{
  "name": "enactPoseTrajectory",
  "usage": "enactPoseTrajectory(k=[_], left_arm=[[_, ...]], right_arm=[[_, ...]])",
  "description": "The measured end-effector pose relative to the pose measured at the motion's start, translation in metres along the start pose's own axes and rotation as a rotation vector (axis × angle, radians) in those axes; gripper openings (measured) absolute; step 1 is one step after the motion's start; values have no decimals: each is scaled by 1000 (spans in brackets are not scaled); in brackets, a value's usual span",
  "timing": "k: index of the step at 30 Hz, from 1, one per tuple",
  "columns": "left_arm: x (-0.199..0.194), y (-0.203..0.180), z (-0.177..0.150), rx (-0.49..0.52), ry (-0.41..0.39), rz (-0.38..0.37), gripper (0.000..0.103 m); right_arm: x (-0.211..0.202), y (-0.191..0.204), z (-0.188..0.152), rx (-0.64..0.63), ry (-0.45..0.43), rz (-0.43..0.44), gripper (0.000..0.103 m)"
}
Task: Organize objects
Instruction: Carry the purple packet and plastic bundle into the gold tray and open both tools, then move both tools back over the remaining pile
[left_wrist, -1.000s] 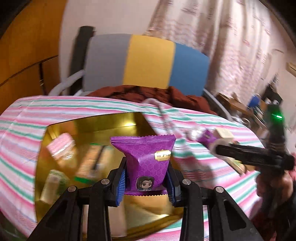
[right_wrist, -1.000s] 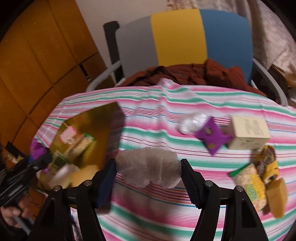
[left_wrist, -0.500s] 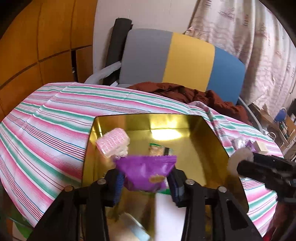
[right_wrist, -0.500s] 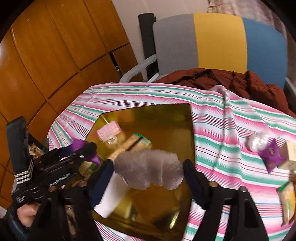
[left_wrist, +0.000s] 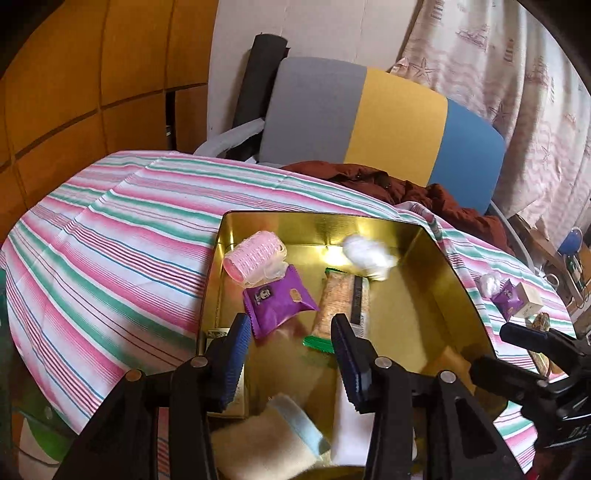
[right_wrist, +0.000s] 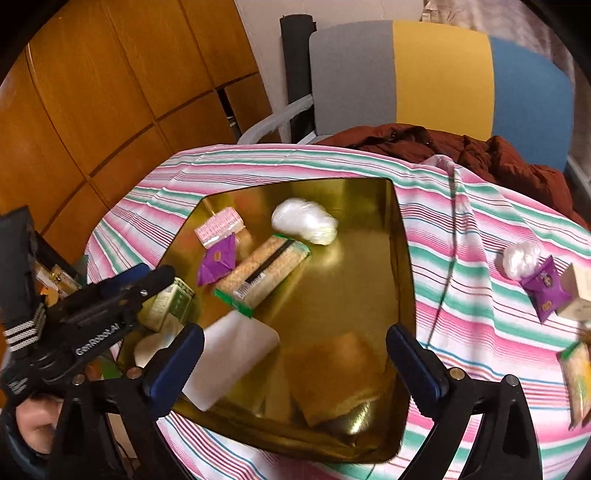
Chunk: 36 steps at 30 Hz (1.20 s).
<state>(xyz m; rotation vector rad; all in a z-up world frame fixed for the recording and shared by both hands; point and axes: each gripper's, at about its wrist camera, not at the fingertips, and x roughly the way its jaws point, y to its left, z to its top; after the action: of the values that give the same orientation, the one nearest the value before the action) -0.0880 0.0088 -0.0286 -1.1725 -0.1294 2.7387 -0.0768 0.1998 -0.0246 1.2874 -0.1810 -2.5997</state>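
A gold tin tray (left_wrist: 458, 280) (right_wrist: 400, 258) sits on the striped tablecloth. Inside lie a purple snack packet (left_wrist: 277, 301) (right_wrist: 218, 264), a white wrapped bundle (left_wrist: 367, 254) (right_wrist: 304, 221), a pink hair roller (left_wrist: 255, 256) (right_wrist: 219, 225), a long green-edged bar (left_wrist: 341, 308) (right_wrist: 262, 275) and a white pad (right_wrist: 231, 360). My left gripper (left_wrist: 290, 354) hovers open over the tray's near end with nothing between its fingers. My right gripper (right_wrist: 295, 365) also stands open and empty above the tray.
On the cloth right of the tray lie a second white bundle (right_wrist: 521, 258), a purple packet (right_wrist: 546, 290), a cream box (right_wrist: 580, 291) and a green-edged bar (right_wrist: 576, 376). A grey, yellow and blue chair (left_wrist: 373, 122) with a brown jacket (right_wrist: 443, 147) stands behind the table.
Both grippers have opened. The purple packet dropped from the left gripper into the tray, and the white bundle left the right gripper and now lies at the tray's far end.
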Motion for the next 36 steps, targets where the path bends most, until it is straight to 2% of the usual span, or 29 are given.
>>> enactPoseTrajectory(k=[7, 17, 25, 27, 33, 36], left_arm=[[-18, -18, -5, 57, -29, -17, 45], [-27, -35, -12, 99, -21, -35, 45], [-31, -42, -17, 121, -25, -39, 45], [-32, -44, -18, 129, -27, -40, 45], [-34, -51, -21, 156, -32, -46, 45], [-33, -54, -22, 165, -31, -51, 45]], right_arm=[[-14, 0, -13, -1, -42, -60, 103], [-34, 6, -18, -53, -125, -161, 103], [-49, 5, -26, -61, -229, -247, 103], [-50, -1, -28, -8, -235, -237, 103], [-47, -24, -33, 110, -203, -107, 103], [-46, -27, -36, 108, -198, -110, 103]])
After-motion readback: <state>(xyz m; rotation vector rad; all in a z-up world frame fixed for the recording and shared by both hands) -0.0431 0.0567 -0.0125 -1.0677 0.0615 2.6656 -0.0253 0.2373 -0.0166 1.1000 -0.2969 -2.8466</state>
